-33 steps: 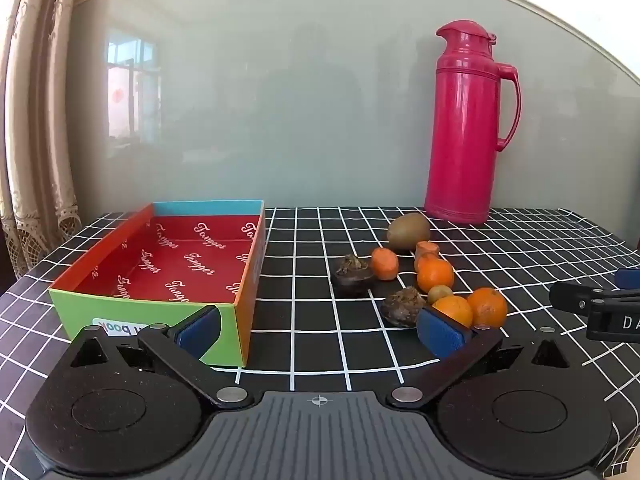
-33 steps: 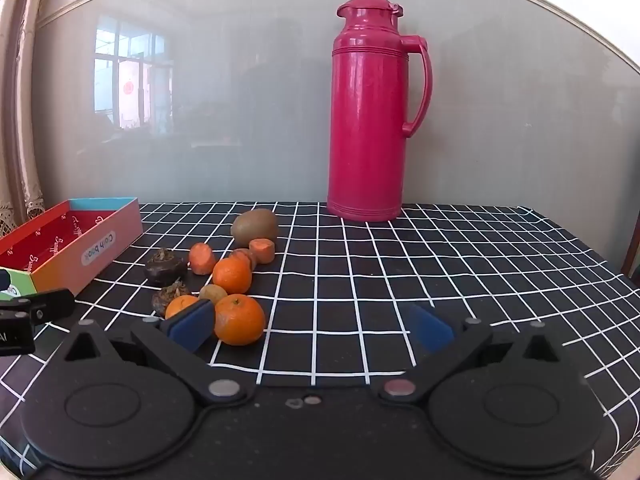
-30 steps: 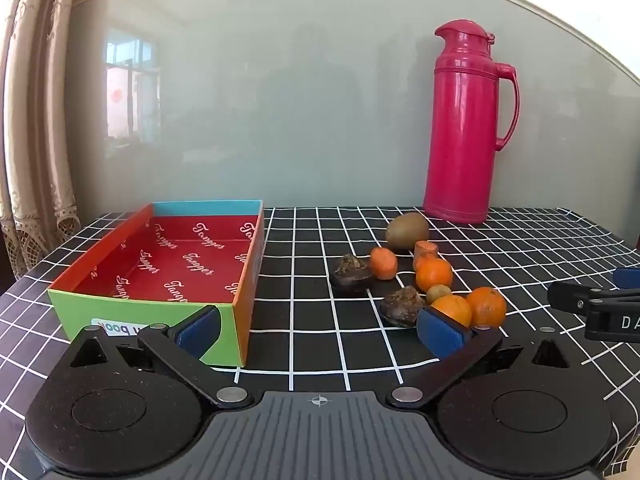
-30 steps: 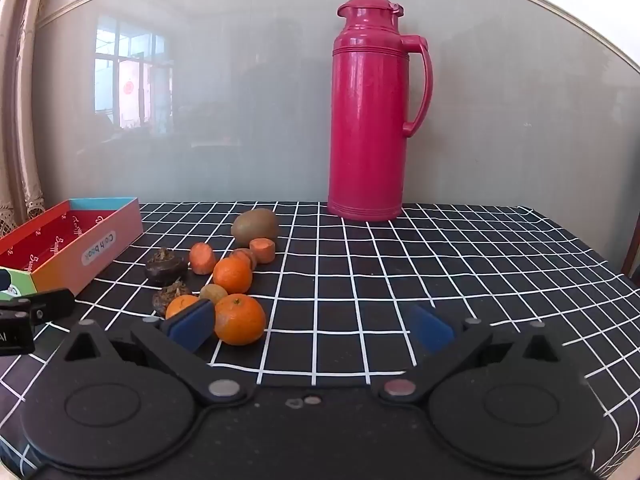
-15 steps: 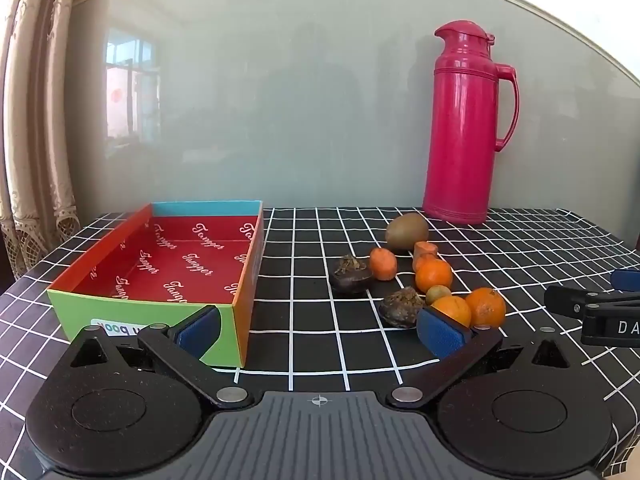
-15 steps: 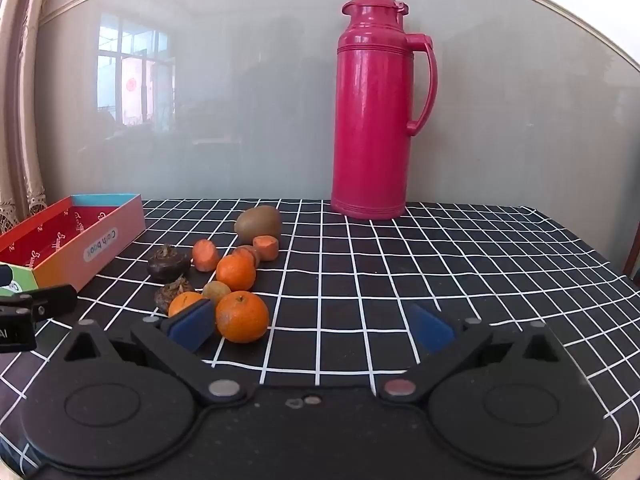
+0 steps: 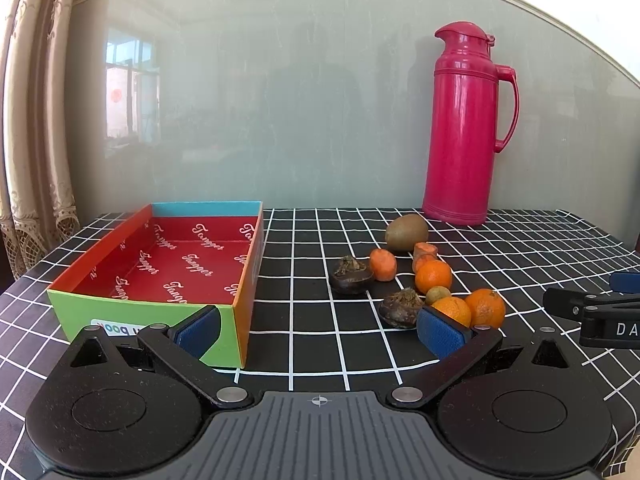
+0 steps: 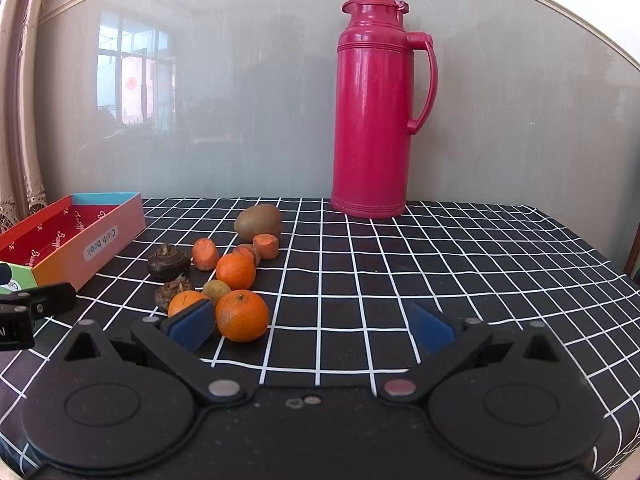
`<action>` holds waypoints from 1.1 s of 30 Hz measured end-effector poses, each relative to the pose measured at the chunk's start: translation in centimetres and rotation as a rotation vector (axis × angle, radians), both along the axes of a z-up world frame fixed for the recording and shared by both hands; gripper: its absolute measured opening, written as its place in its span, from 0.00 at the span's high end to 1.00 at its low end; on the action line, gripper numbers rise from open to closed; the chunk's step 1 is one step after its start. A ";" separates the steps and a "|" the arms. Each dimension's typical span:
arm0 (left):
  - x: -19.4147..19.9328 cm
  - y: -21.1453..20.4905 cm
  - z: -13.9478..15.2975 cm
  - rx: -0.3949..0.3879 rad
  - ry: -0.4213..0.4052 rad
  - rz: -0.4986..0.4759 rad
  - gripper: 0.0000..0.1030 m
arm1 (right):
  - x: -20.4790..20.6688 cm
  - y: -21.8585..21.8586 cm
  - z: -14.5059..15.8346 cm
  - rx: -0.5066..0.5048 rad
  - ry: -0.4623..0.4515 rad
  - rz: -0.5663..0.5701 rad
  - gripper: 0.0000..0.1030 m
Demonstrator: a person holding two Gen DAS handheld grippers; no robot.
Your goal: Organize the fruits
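A pile of produce lies on the checked cloth: a kiwi [image 7: 406, 232], three mandarins, the nearest [image 8: 241, 315], carrot chunks [image 7: 383, 264], two dark water chestnuts [image 7: 351, 275] and a small green fruit [image 8: 216, 290]. An open box with a red inside [image 7: 160, 258] stands left of the pile, empty. My left gripper [image 7: 320, 330] is open, empty, low over the cloth between box and pile. My right gripper [image 8: 310, 326] is open and empty, its left pad [image 8: 188, 324] beside the nearest mandarin. The box also shows in the right wrist view [image 8: 72, 236].
A tall pink thermos jug [image 8: 378, 108] stands at the back of the table against a glass panel. A curtain [image 7: 32, 120] hangs at the far left. The table's right edge [image 8: 624, 276] drops off at the right.
My right gripper has moved forward and a little closer to the fruit pile; the thermos and fruits look larger. My left gripper has barely moved.
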State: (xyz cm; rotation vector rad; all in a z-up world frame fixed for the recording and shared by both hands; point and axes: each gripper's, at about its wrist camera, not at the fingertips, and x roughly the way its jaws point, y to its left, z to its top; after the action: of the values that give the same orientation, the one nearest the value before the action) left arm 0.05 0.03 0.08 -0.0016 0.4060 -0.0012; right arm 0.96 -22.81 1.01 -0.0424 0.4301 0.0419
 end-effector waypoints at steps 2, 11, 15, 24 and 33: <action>0.0 0.0 0.0 0.001 -0.001 -0.002 0.00 | 0.0 0.0 0.0 -0.002 -0.001 0.000 0.00; 0.1 0.0 -0.1 -0.001 -0.002 -0.002 0.00 | 0.1 0.1 -0.1 -0.002 0.002 -0.001 0.00; 0.0 0.0 0.0 -0.001 -0.005 0.001 0.00 | 0.1 0.1 -0.1 -0.001 0.002 0.000 0.00; 0.0 0.1 0.0 -0.002 -0.003 -0.001 0.00 | 0.1 0.1 -0.1 -0.002 0.003 0.001 0.00; -0.1 0.1 0.0 -0.002 -0.005 -0.001 0.00 | 0.1 0.1 -0.1 -0.002 0.005 0.002 0.00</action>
State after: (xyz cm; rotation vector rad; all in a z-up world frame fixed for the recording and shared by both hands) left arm -0.01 0.14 0.06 -0.0032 0.4015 -0.0022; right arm 1.08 -22.73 0.87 -0.0446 0.4350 0.0437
